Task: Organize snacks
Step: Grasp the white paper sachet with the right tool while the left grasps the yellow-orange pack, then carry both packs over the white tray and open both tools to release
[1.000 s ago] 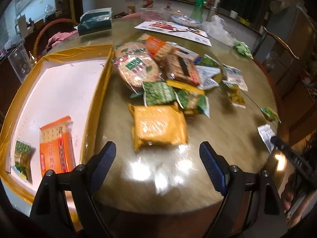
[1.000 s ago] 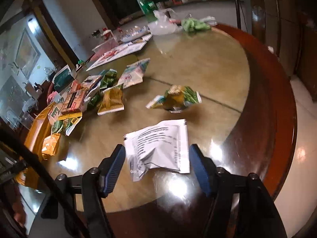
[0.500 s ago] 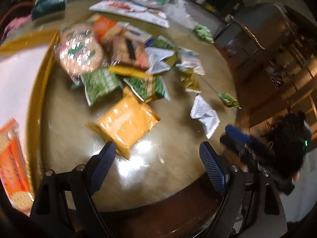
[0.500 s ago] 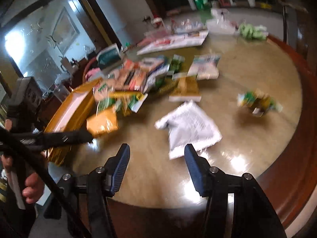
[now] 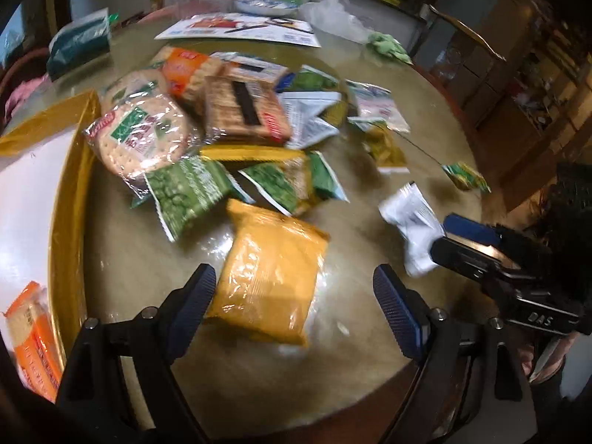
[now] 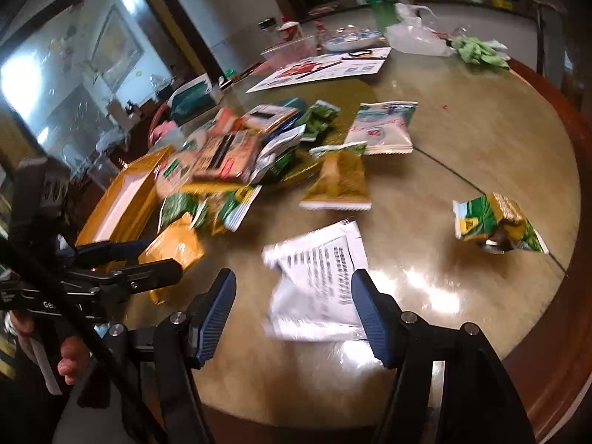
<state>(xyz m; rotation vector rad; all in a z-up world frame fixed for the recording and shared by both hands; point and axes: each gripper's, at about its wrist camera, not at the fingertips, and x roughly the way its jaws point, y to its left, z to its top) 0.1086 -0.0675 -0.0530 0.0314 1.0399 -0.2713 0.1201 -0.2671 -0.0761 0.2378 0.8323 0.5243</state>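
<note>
Two claws hang open over the round bench point(image 6: 481, 140): the left claw point(image 5: 294, 303) straddles a yellow snack packet point(image 5: 270, 270) without pressing it, and the right claw point(image 6: 292, 310), its jaws just widened, brackets a white printed sachet point(image 6: 314, 281) lying flat beside the heaped snacks point(image 5: 207, 118) near the yellow-rimmed tray point(image 5: 66, 199).

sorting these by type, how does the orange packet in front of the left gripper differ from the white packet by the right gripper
The orange packet is a plump block in glossy, unprinted-looking film; the white packet lies flatter and crumpled, its face covered in dark print. The orange one sits right beside the heap of snacks; the white one lies apart on the bare table. Both rest on the table, ungripped, each before open jaws.
</note>
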